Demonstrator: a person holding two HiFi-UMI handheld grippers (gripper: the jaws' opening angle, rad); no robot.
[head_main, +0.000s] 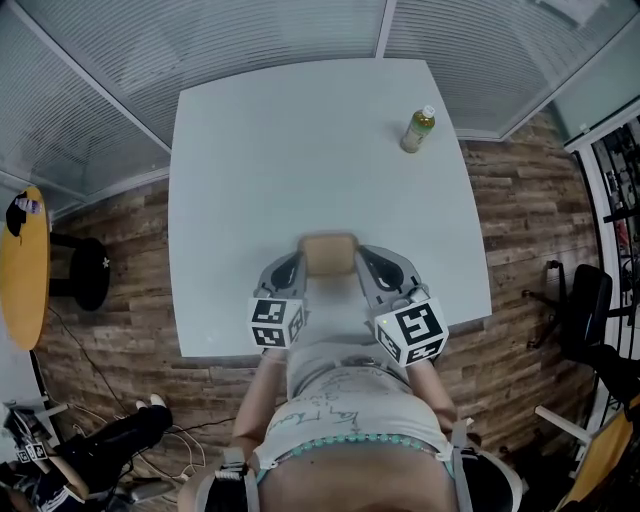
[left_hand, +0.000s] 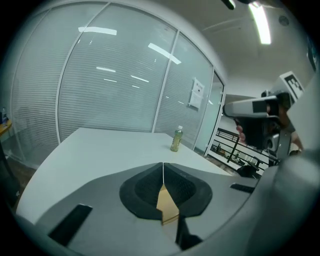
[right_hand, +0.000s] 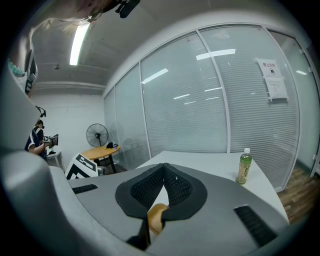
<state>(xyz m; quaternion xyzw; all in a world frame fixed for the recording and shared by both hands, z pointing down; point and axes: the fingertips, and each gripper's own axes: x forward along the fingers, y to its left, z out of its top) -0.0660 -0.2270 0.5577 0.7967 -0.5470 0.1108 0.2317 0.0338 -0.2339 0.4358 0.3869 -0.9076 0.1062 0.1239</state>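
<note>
We've got L gripper (head_main: 298, 265) & R gripper (head_main: 362, 262) each clamped on one end of the tan block (head_main: 330, 252), prob. to keep it level over the white table (head_main: 280, 150), near side; tea bottle (head_main: 418, 129) well apart.

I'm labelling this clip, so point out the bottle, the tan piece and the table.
bottle (head_main: 417, 133): head view, on its green body.
tan piece (head_main: 329, 254): head view, middle of its top face.
table (head_main: 270, 150): head view, bare part of the white top.
</note>
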